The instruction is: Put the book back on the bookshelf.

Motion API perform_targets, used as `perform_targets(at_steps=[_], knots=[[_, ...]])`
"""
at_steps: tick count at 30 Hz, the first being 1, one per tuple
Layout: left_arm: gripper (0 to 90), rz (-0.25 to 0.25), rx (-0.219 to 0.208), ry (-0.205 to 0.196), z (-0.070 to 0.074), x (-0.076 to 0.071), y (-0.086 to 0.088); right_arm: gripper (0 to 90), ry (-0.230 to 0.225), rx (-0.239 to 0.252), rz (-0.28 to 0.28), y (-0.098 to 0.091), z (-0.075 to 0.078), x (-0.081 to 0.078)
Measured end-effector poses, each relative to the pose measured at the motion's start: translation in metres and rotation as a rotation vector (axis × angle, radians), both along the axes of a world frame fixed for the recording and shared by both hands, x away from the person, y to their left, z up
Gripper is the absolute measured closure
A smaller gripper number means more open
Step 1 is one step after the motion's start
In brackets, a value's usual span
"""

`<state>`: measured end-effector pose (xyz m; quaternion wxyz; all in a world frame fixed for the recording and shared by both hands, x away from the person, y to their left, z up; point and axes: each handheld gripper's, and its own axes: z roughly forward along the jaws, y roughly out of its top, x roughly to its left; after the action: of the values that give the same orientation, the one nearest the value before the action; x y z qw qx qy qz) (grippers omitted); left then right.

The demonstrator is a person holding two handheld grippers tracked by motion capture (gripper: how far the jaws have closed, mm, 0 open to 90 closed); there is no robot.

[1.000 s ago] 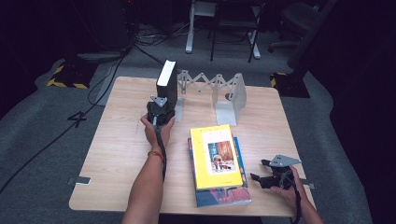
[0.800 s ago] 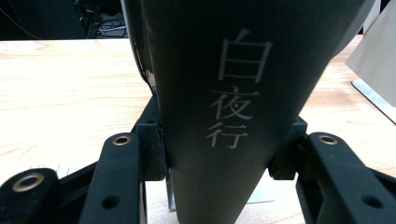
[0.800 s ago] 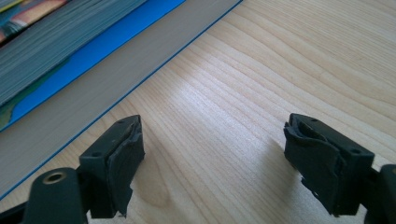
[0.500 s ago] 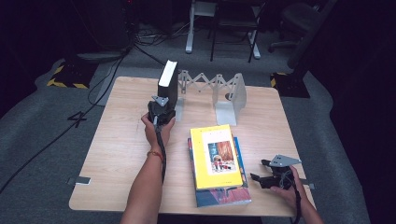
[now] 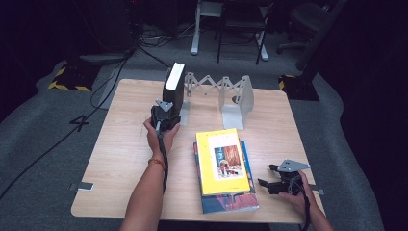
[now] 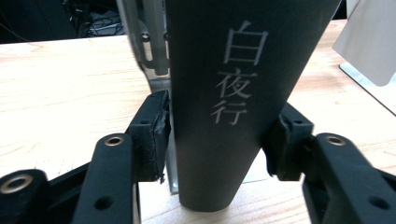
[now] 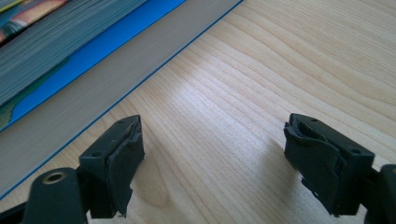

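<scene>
A black book (image 5: 174, 84) with pale characters on its spine (image 6: 224, 93) stands upright at the left end of a grey folding book rack (image 5: 211, 86). My left gripper (image 5: 167, 109) reaches around the spine low down. Its jaws have just been opening with the book between them, and the pads (image 6: 154, 135) sit just off the cover. A yellow book (image 5: 223, 161) lies on top of a flat stack at the table's front. To the right of the stack, my right gripper (image 5: 266, 175) rests open over bare wood (image 7: 215, 158), with nothing between its fingers.
The rack's right end plate (image 5: 238, 103) stands behind the stack. The wooden table (image 5: 120, 144) has free room on its left half. Page edges of the stacked books (image 7: 70, 60) lie close to the left of the right gripper. Cables and chair legs are on the floor beyond.
</scene>
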<state>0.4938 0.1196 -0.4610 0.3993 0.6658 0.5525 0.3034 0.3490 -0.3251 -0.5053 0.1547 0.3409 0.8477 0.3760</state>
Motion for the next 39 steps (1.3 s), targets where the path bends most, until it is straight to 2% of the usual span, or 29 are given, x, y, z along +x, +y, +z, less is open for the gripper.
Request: perform_targets(at_steps=[13, 19, 22, 24, 30, 34, 39], knots=[[43.0, -0.053, 0.027, 0.003, -0.001, -0.013, 0.009, 19.9, 0.0, -0.002, 0.001, 0.0, 0.0, 0.0], [40.7, -0.093, 0.026, 0.004, 0.003, -0.023, 0.014, 19.9, 0.0, -0.002, 0.001, 0.0, 0.0, 0.0], [40.0, -0.116, 0.045, 0.003, 0.003, -0.029, 0.014, 19.9, 0.0, -0.002, 0.001, 0.0, 0.0, 0.0], [39.2, -0.13, 0.042, 0.011, 0.003, -0.032, 0.015, 19.8, 0.0, -0.002, 0.002, 0.0, 0.0, 0.0], [37.3, -0.171, 0.072, 0.018, 0.003, -0.041, 0.019, 19.8, 0.0, -0.002, 0.002, 0.0, 0.0, 0.001], [36.4, -0.202, 0.093, 0.036, 0.0, -0.048, 0.025, 19.8, 0.0, -0.002, 0.002, 0.0, 0.0, 0.001], [33.4, -0.231, 0.074, 0.058, -0.003, -0.054, 0.03, 19.8, 0.0, -0.002, 0.002, 0.0, 0.0, 0.001]])
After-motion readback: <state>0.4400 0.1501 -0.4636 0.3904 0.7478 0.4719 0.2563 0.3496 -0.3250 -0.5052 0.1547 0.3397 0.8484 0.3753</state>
